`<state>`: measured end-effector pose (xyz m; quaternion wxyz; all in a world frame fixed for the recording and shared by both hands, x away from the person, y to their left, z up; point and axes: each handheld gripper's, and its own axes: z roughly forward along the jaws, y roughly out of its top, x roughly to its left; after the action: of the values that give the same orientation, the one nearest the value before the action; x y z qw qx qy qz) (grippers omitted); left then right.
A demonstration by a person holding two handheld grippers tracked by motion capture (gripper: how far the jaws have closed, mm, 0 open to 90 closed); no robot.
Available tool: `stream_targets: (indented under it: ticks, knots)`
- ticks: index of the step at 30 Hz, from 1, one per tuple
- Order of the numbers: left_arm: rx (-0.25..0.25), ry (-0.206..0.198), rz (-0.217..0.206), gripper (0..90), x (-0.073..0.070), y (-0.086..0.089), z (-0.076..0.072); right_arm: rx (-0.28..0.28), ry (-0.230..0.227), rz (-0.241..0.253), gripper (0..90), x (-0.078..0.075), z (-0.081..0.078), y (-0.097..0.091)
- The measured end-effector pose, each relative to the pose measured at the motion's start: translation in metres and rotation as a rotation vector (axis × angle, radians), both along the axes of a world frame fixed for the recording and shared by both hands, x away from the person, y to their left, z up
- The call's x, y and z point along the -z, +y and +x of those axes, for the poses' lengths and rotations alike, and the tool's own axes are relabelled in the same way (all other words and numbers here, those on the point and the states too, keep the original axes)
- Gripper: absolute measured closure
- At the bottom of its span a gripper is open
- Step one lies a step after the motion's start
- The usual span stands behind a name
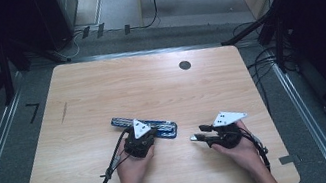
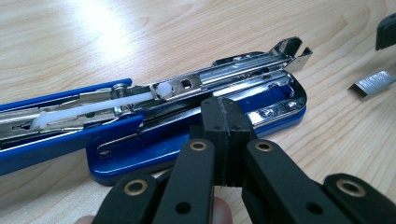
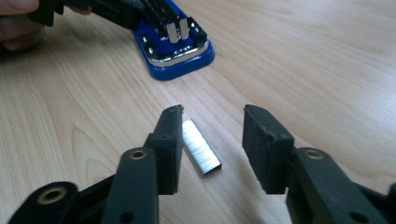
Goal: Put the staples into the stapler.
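Staple strip [image 3: 201,152]: light, brittle, slick; best pinched across long sides. Right claw [image 3: 212,149] part-open around strip, ungripped. Left claw [image 2: 227,140] shut, pressed on open stapler [image 2: 187,126].

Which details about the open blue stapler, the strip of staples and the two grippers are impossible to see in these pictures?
- Blue metal stapler: left gripper view, far end cut off by the left edge.
- Silver staple strip: high view, too small.
- Left gripper: its own view, shut jaws hide what they press.
- Right gripper: contact with the strip unclear.

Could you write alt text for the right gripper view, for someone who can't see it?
A strip of staples lies on the wooden table between the open black jaws of the right gripper, beside one jaw. Beyond it sits the blue stapler, with the left gripper over it.
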<state>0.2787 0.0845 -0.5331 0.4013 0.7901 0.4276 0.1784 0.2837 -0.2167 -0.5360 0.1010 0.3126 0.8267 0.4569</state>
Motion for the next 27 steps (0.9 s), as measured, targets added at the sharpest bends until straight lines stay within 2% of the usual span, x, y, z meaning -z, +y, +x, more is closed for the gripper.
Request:
stream_targets:
  ticks: [2, 5, 8, 16, 19, 21, 23, 27]
  knots:
    - [0.002, 0.001, -0.002, 90.0, 0.0, 0.0, 0.0, -0.011, -0.013, -0.015, 63.6, 0.0, 0.001, -0.001]
    - [0.003, 0.002, -0.001, 90.0, 0.0, 0.0, 0.0, -0.056, -0.016, -0.079, 65.7, -0.001, 0.004, -0.001]
    - [0.001, 0.001, -0.001, 90.0, 0.0, 0.0, 0.0, -0.099, -0.014, -0.093, 68.3, -0.004, 0.006, 0.0]
    - [0.002, 0.001, -0.001, 90.0, 0.0, 0.0, 0.0, -0.137, 0.034, -0.117, 70.5, -0.003, 0.009, -0.004]
    - [0.001, 0.0, -0.002, 90.0, 0.0, 0.0, 0.0, -0.155, 0.046, -0.171, 70.6, -0.009, 0.011, -0.004]
    - [0.002, -0.001, -0.002, 90.0, 0.0, 0.0, 0.0, -0.174, 0.053, -0.172, 71.8, -0.013, 0.013, -0.004]
    - [0.002, -0.001, -0.001, 90.0, 0.0, 0.0, 0.0, -0.187, 0.056, -0.206, 71.6, -0.016, 0.015, -0.002]
    - [0.003, 0.0, -0.002, 90.0, 0.0, 0.0, 0.0, -0.219, 0.069, -0.235, 71.6, -0.018, 0.019, 0.002]
